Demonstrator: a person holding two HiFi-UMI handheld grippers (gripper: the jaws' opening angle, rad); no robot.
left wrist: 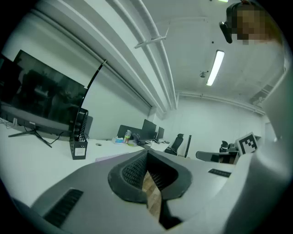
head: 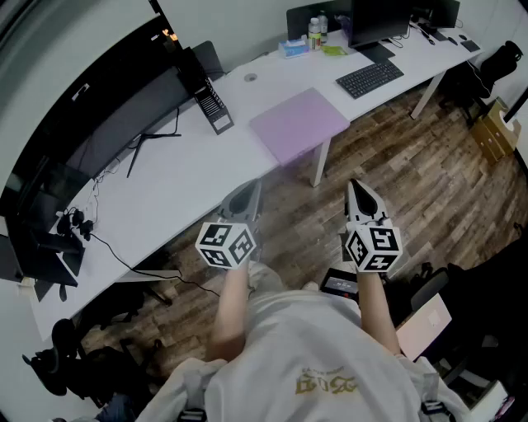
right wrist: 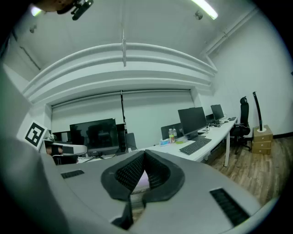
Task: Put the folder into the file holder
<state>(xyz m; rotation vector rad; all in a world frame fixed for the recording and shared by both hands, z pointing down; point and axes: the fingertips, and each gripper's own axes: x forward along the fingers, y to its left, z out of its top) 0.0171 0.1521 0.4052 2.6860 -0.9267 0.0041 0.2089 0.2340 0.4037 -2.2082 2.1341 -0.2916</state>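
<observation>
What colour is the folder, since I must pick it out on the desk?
The folder is pale purple; the head view shows it best.

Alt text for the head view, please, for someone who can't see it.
A lilac folder lies flat at the near edge of a white desk, apart from the black file holder standing farther back to its left. Both the left gripper and right gripper are shut, empty, held just in front of the desk.

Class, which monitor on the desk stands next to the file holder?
The wide monitor at the left end, right beside the file holder; the other monitors stand far past the folder, by the keyboard.
</observation>
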